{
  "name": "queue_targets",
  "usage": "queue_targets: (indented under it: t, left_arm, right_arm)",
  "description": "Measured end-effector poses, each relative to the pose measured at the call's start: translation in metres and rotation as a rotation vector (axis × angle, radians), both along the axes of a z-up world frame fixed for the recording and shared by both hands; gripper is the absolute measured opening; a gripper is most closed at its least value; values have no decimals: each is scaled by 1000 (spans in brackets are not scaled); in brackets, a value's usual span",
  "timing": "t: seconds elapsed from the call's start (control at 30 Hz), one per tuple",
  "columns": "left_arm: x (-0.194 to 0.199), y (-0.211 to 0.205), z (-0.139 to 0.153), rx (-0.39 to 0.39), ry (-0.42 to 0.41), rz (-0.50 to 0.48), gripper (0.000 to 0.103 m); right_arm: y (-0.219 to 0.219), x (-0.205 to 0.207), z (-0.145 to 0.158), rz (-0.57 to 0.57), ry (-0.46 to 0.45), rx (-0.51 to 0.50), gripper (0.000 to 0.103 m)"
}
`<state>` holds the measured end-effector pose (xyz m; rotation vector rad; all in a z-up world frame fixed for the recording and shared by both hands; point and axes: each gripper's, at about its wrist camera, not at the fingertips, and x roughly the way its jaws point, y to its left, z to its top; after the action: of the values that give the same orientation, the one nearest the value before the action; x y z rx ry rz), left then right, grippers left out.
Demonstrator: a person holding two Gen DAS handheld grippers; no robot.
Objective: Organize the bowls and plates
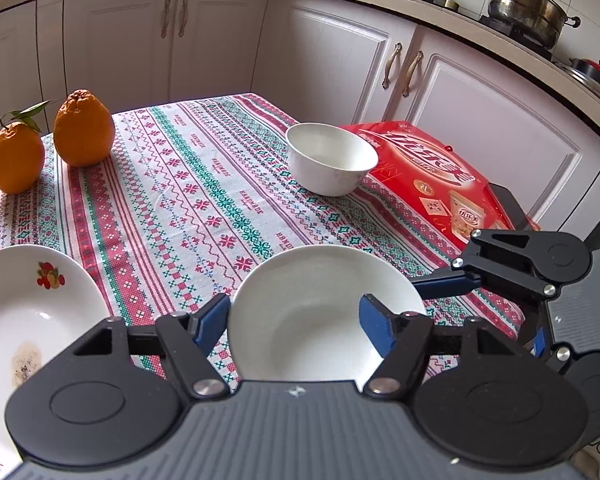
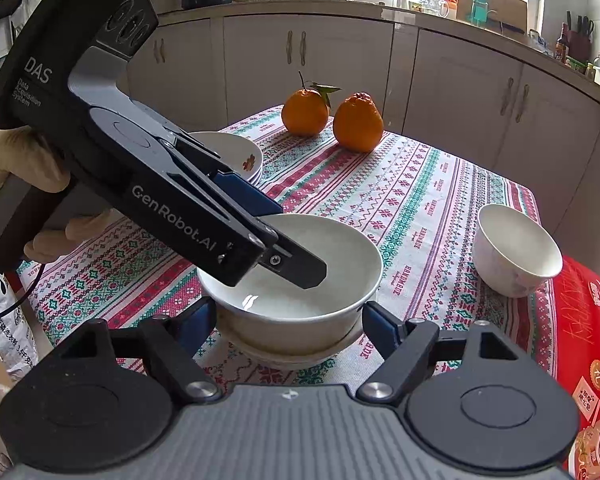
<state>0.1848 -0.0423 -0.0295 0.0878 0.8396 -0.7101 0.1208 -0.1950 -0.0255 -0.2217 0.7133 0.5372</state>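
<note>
A white bowl [image 2: 300,280] sits nested in another white bowl [image 2: 292,350] near the table's front. My left gripper [image 1: 294,318] is open, with one finger [image 2: 296,266] inside the top bowl and the other [image 2: 244,196] outside its rim. My right gripper [image 2: 288,320] is open, its fingers either side of the bowl stack, and shows in the left wrist view [image 1: 452,282]. A third white bowl [image 1: 330,158] stands alone further back. A stack of fruit-printed plates [image 1: 32,312] lies at the left, also in the right wrist view [image 2: 236,152].
Two oranges [image 1: 82,130] stand at the far left of the patterned tablecloth [image 1: 188,200]. A red box [image 1: 432,176] lies along the table's right edge. Cabinets [image 1: 332,56] and a counter with pots [image 1: 528,8] run behind.
</note>
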Motion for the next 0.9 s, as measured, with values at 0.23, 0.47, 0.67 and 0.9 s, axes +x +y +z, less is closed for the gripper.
queue_targets:
  t: [0.23, 0.47, 0.67, 0.9]
  left_arm:
    - [-1, 0, 3, -3, -9, -4, 73]
    - [-2, 5, 13, -13, -41, 9, 82]
    - [-5, 5, 21, 12, -66, -3, 85]
    - [-6, -7, 37, 69, -138, -30, 88]
  right_arm:
    - [0, -6, 8, 3, -45, 2, 91]
    - [5, -13, 16, 54, -69, 27, 95]
    - [2, -13, 10, 43, -50, 37, 96]
    - [-15, -14, 22, 6, -104, 53, 100]
